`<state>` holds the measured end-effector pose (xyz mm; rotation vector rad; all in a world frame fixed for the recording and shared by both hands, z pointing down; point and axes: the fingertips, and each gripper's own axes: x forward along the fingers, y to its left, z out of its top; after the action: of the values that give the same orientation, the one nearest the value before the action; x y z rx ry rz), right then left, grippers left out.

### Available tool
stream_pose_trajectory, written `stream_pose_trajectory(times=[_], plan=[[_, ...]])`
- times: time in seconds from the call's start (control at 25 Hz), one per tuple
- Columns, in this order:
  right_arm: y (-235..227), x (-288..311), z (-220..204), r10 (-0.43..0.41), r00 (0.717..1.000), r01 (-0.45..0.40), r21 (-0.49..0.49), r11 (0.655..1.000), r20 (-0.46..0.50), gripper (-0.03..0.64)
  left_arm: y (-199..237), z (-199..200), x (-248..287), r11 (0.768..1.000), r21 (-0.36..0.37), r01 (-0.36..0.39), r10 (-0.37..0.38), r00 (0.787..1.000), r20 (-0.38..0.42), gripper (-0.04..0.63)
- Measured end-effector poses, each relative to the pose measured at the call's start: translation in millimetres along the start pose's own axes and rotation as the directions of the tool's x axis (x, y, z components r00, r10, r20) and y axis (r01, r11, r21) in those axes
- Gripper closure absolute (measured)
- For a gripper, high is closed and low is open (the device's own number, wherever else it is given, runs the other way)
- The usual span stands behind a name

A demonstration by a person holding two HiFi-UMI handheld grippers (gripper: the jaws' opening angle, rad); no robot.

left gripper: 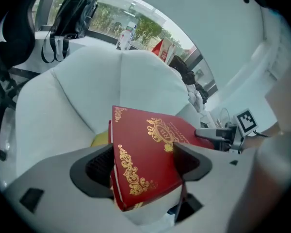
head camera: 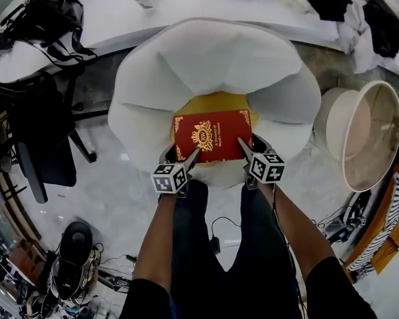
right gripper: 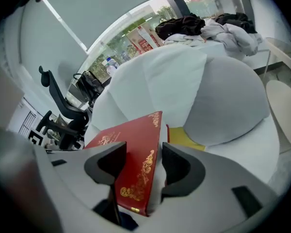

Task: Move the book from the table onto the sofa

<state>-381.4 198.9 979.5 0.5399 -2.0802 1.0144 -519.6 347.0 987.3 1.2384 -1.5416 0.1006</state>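
Left claw, right claw clamping book, yellow cushion mostly covered

One book, two claws (one sofa).

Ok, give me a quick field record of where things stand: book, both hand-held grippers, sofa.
book: red book, gold print, closed, cover up
left hand-held gripper: shut on the book's near left corner
right hand-held gripper: shut on the book's near right corner
sofa: white sofa with petal-shaped back, yellow cushion in the seat
book position: over the yellow cushion; contact unclear
task state: book off the table, not yet released
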Motion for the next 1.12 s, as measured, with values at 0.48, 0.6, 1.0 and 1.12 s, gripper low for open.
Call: stream_pose_trajectory(times=[0.48, 0.6, 1.0, 1.12], plan=[[-38.4, 74.9, -40.5, -0.098, 0.984, 0.050, -0.288, 0.956, -0.152, 0.371, 50.7, -39.7, 64.4, 0.995, 0.098, -0.036, 0.045, 0.995, -0.094, 0.213], [-35.9, 70.7, -36.8, -0.133, 0.979, 0.073, -0.337, 0.939, -0.158, 0.359, 52.1, -35.8, 56.6, 0.992, 0.111, -0.054, 0.064, 0.994, -0.088, 0.213], [2.5, -4.1, -13.5, 0.008, 0.987, -0.039, -0.191, 0.981, -0.161, 0.359, 18.5, -6.9, -8.7, 0.991, -0.022, -0.133, 0.132, 0.991, -0.023, 0.213], [14.0, -48.2, -8.5, 0.052, 0.983, -0.082, -0.163, 0.983, -0.177, 0.359, -27.3, -0.7, -34.2, 0.995, -0.050, -0.089, 0.088, 0.996, -0.017, 0.215]])
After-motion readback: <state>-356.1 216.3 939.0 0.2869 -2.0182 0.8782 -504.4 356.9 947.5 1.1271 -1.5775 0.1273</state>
